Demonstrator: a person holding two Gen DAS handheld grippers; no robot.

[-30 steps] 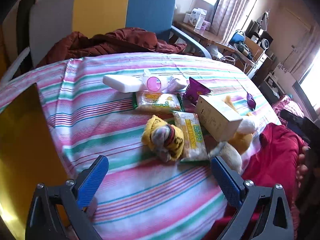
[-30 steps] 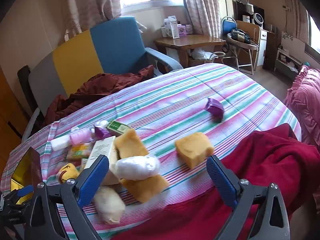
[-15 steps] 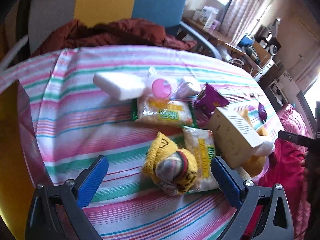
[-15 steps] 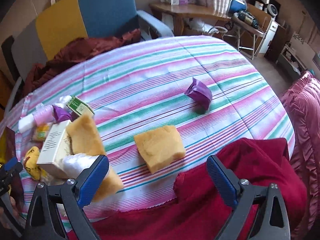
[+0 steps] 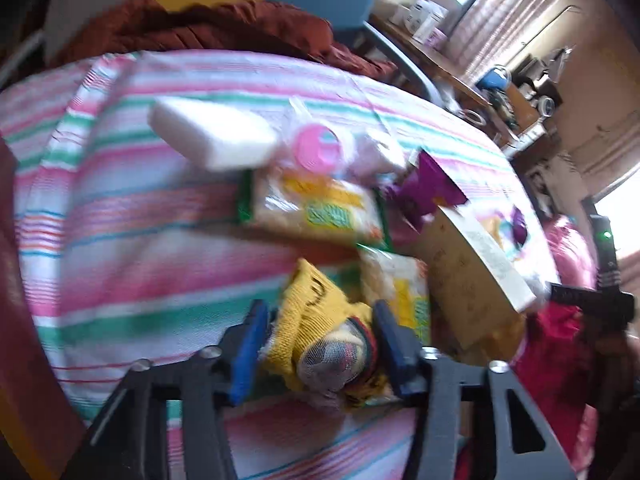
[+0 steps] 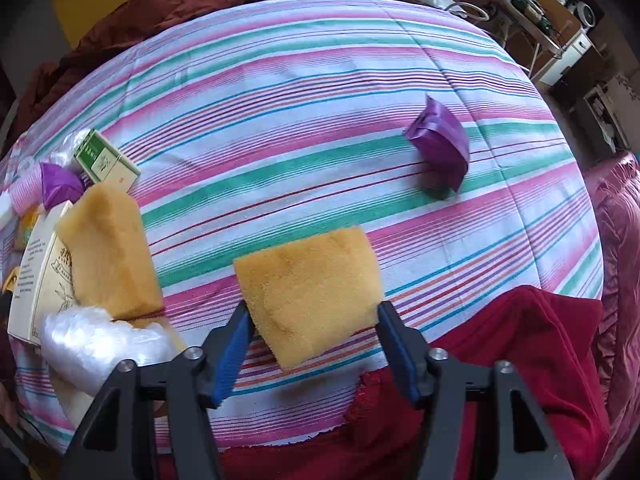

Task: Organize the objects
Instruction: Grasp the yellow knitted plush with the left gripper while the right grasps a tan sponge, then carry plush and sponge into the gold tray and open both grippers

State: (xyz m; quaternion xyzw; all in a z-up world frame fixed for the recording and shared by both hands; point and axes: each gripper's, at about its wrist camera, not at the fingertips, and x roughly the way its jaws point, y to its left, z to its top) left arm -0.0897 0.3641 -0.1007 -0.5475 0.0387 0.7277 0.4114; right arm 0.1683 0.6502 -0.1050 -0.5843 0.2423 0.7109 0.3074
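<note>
- The yellow knitted bundle (image 5: pixel 320 332) lies on the striped tablecloth (image 5: pixel 132 248) near its front edge; it is a lumpy ball of yellow knit with a grey mesh patch and a dark red band at its near end.
- It touches a clear snack packet (image 5: pixel 404 292) with yellow and green print on its right side, and a tan cardboard box (image 5: pixel 468 276) stands tilted just beyond that.
- Farther back in the left wrist view lie a second snack packet (image 5: pixel 316 208), a white foam block (image 5: pixel 212 140), a pink round lid (image 5: pixel 318 152) and a purple wrapper (image 5: pixel 424 188), all close together.
- The left gripper (image 5: pixel 320 344) points steeply down over the bundle; its jaws are closing, with the bundle between the blue pads (image 5: pixel 248 352). Both pads look to be against the knit, though motion blur leaves the contact uncertain.
- The yellow sponge (image 6: pixel 312 288), a porous, squarish slab, lies flat on the tablecloth near the front edge, beside a dark red cloth (image 6: pixel 520 360).
- The right gripper (image 6: pixel 312 336) points almost straight down at it, jaws closing at a middling width. The sponge's near end sits between the fingers (image 6: pixel 236 348), but neither pad clearly presses it.
- A second sponge (image 6: pixel 108 256) leans on the box at the left, with a crumpled clear plastic bag (image 6: pixel 100 344) in front of it.
- A small purple pouch (image 6: pixel 440 148) lies well apart on the right, and a green-and-white carton (image 6: pixel 108 160) sits at the far left.
</note>
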